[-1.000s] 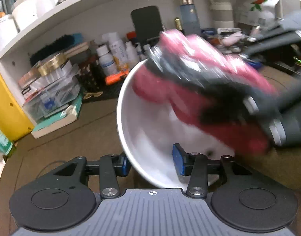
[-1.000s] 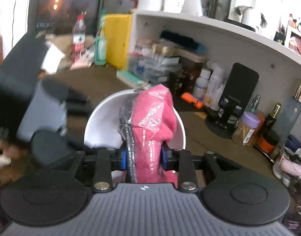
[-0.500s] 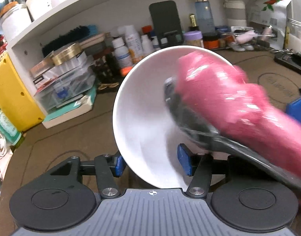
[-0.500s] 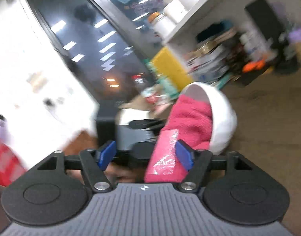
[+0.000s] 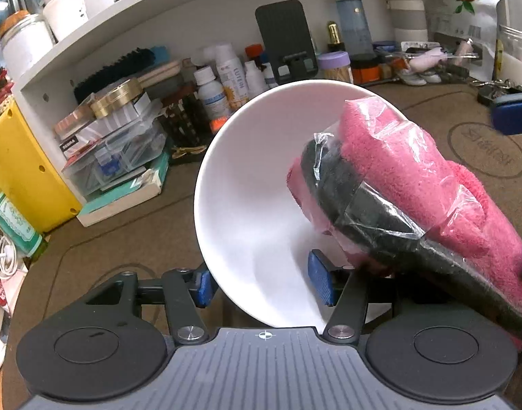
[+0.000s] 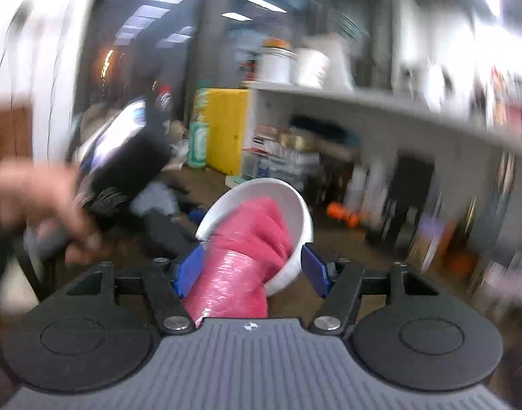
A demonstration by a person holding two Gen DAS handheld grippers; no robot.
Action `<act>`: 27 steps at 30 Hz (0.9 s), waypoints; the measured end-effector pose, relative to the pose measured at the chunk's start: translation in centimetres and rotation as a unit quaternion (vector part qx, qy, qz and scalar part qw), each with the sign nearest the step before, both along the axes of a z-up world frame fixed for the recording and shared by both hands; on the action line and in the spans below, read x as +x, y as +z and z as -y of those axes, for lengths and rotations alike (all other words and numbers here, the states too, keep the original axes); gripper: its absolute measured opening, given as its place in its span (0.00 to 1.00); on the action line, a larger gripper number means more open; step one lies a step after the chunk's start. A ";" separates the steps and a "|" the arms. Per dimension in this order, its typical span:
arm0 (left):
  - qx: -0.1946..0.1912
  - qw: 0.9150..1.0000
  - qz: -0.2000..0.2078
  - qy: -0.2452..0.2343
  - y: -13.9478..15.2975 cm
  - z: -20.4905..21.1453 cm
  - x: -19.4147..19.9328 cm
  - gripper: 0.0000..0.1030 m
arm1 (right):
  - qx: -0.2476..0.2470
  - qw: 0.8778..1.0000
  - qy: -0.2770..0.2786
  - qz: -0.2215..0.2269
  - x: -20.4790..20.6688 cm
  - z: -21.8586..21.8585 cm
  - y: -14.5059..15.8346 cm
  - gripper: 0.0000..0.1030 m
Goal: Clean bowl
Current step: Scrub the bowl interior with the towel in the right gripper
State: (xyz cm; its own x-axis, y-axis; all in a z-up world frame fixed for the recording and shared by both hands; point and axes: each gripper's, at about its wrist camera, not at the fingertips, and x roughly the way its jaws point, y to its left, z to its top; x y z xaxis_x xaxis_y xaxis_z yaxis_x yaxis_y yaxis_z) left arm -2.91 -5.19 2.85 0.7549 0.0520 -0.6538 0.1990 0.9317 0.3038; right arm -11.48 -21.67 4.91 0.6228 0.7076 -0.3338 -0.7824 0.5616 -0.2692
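Note:
My left gripper (image 5: 261, 287) is shut on the rim of a white bowl (image 5: 257, 184) and holds it tilted on edge above the brown mat. A pink cloth (image 5: 408, 174) wrapped in clear film around a black tool rests inside the bowl from the right. In the right wrist view my right gripper (image 6: 249, 271) has its jaws spread; the pink cloth (image 6: 247, 242) lies between them, reaching into the bowl (image 6: 295, 218), and the fingers (image 6: 314, 270) do not pinch it.
A white shelf unit (image 5: 158, 27) with bottles, jars and a black phone stand (image 5: 285, 44) lines the back. Clear boxes (image 5: 114, 150) and a yellow container (image 5: 18, 171) stand at the left. A hand (image 6: 39, 201) holds the left gripper. The right wrist view is blurred.
The cloth has shifted inside the bowl from the upper rim toward the right side. My right gripper's jaws have spread from gripping the cloth to wide apart, and its view swung round.

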 end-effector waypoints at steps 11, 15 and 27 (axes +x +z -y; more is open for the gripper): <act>-0.014 1.000 -0.006 -0.015 0.2 1.6 0.4 0.57 | -0.056 0.985 -0.162 0.022 3.4 2.5 0.3 0.64; -0.001 1.000 -0.005 -0.020 0.0 2.5 0.6 0.57 | -0.134 0.988 -0.041 0.072 1.6 1.6 -0.4 0.80; -0.003 0.999 -0.019 -0.033 0.2 1.8 1.1 0.65 | -0.393 0.890 0.127 0.192 6.5 -1.6 -4.4 0.72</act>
State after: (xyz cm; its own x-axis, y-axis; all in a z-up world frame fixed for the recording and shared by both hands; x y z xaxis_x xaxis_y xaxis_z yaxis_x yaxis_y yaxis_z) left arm -1.81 -6.97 3.02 0.7313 -0.0007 -0.6820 0.2706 0.9182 0.2892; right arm -4.96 -20.07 0.56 0.6507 0.4832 -0.5858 -0.6234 -0.1006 -0.7754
